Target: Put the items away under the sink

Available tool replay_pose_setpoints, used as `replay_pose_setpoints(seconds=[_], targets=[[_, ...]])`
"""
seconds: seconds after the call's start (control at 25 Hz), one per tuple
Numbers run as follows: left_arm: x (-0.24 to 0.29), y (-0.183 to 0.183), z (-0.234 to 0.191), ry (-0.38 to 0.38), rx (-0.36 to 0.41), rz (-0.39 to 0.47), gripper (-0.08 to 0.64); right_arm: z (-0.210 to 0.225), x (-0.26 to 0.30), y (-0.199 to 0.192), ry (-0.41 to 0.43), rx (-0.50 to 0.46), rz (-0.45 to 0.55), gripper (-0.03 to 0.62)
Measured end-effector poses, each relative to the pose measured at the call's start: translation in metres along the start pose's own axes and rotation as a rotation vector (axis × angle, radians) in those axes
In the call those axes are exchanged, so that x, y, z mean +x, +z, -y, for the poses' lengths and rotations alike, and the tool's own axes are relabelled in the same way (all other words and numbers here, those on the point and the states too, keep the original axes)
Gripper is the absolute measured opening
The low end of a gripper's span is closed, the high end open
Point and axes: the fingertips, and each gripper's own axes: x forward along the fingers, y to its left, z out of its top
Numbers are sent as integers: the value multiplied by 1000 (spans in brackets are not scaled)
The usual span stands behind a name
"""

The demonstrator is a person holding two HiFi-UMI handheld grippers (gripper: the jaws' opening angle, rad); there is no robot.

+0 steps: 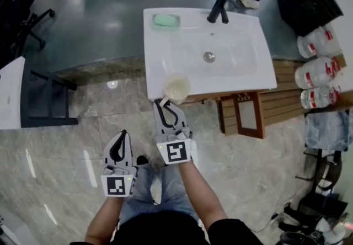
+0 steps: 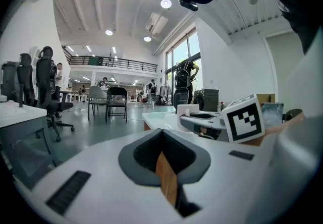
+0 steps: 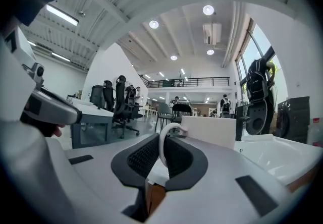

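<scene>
2 forearms (image 1: 203, 197) reaching up from bottom centre, left gripper (image 1: 123, 134) low, left of centre, jaws pressed together on nothing, right gripper (image 1: 163, 105) stretched further, pinching the handle (image 3: 160, 149) of the cup (image 1: 176, 88), cup at front edge of sink (image 1: 259, 75), mid-frame, tap (image 1: 219, 8) beyond.

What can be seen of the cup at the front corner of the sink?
The cup is pale cream, round and upright, with its mouth open upward; it looks like plastic, and nothing shows inside. It is at the front left corner of the white sink. Its thin curved handle points toward the person, and the right gripper is shut on it. Nothing else touches the cup.
</scene>
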Motion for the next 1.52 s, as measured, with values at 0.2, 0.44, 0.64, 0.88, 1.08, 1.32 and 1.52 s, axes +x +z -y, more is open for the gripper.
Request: replay_pose_setpoints(seconds=[0.2,0.44,0.64,0.88,1.08,1.32,1.52], targets=[[8,9,41,-88,2,-3,6,15,-58,13,-45,9,-23,38],[33,2,106,-240,-10,6,6,46,-133,-13,-198,86,-39,38],[59,-45,162,-381,-6,-18,6,81,-186,-74,-351,139,-42,38],[86,-122,186,-451,4,-4,6,113,-195,-188,-404,137,-84,38],[105,-192,177,-447,2,-21,6,146,-175,-272,-434,159,-38,38],[120,-262,149,-419,37,-51,6,186,-128,-372,-420,112,-52,38],[123,-297,122,-368,66,-72,6,221,-86,-411,-402,75,-23,38]])
